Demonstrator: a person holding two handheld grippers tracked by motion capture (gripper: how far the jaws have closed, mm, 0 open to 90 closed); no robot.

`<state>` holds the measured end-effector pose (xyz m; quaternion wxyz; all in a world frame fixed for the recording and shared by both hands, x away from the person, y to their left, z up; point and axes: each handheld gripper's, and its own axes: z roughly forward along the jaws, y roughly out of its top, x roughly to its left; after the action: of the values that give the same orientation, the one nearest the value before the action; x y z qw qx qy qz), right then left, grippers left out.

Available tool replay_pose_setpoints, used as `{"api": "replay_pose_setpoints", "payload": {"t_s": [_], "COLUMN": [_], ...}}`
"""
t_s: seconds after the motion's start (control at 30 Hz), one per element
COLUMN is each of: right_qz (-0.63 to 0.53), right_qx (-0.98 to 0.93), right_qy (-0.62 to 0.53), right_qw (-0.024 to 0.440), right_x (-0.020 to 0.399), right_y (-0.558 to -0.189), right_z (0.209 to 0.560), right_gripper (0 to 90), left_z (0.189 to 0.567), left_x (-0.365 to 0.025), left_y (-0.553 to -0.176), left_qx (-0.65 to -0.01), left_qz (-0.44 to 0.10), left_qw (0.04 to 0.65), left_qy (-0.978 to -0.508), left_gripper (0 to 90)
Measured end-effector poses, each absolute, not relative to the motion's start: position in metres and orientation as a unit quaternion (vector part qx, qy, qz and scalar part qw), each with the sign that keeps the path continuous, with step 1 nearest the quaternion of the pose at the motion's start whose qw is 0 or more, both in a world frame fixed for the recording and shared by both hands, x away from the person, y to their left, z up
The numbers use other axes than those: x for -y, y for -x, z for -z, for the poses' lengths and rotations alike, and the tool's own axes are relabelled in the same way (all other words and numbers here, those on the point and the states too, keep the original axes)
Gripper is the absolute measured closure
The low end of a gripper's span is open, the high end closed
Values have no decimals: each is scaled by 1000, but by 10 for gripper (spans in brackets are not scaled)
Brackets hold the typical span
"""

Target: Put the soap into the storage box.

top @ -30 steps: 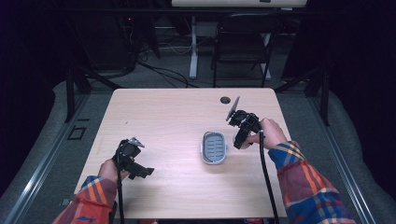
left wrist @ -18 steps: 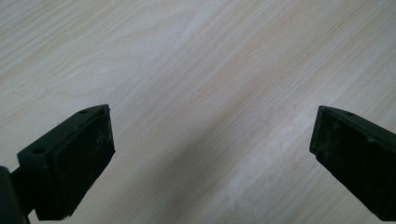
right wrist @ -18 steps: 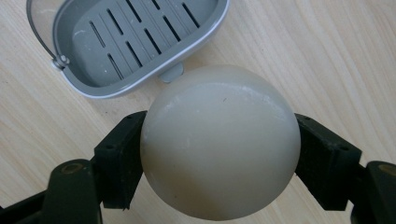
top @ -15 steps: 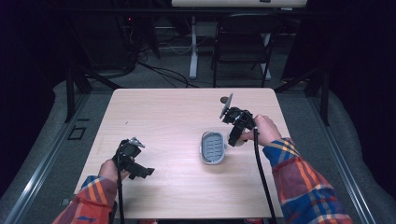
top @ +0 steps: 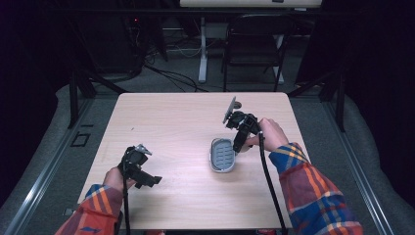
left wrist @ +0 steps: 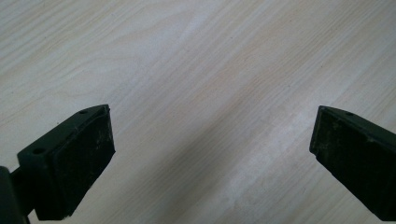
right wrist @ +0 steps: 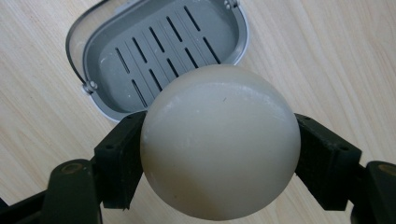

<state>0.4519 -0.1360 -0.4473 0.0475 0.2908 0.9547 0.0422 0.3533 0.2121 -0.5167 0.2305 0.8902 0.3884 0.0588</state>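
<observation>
- A pale wooden table (top: 176,127) stands in a dark room.
- The cream ball (right wrist: 219,140) sits clamped in the right gripper (top: 238,145), now carried left to the grey soap dish (top: 221,155) at centre-right, probably for setting inside.
- The left gripper (left wrist: 210,154) at lower left gapes wide, empty.

In my right gripper view, the cream ball (right wrist: 219,144) hides the near rim of the grey slotted dish (right wrist: 140,51) and the pad faces. In the high view, that ball is too small to discern. My left gripper's (left wrist: 210,154) right jaw is cut off by the frame edge.
</observation>
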Motion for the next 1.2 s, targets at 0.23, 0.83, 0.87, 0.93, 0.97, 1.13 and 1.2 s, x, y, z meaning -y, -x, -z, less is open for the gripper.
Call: {"api": "replay_pose_setpoints", "payload": {"t_s": [0.23,0.83,0.87,0.93,0.97,1.13,1.2], "right_qz": [-38,-33,-32,-32,-31,-29,-29], "right_qx": [-958,-963,-963,-964,-964,-965,-965], "right_qy": [-282,-265,-263,-262,-262,-258,-257], "right_qw": [46,38,38,37,36,34,33], "right_x": [126,107,106,105,104,99,97], "right_y": [-453,-454,-455,-455,-455,-455,-455], "right_z": [447,454,455,456,456,459,461], "right_gripper": [246,246,246,246,246,246,246], "left_z": [517,517,517,517,517,517,517], "left_x": [-212,-212,-212,-212,-212,-212,-212], "left_y": [-353,-353,-353,-353,-353,-353,-353], "left_qx": [-388,-387,-387,-387,-387,-387,-386], "left_qz": [-59,-58,-58,-58,-57,-57,-57], "left_qw": [231,231,230,230,230,230,230], "left_qy": [-890,-891,-891,-891,-891,-891,-891], "left_gripper": [0,0,0,0,0,0,0]}}
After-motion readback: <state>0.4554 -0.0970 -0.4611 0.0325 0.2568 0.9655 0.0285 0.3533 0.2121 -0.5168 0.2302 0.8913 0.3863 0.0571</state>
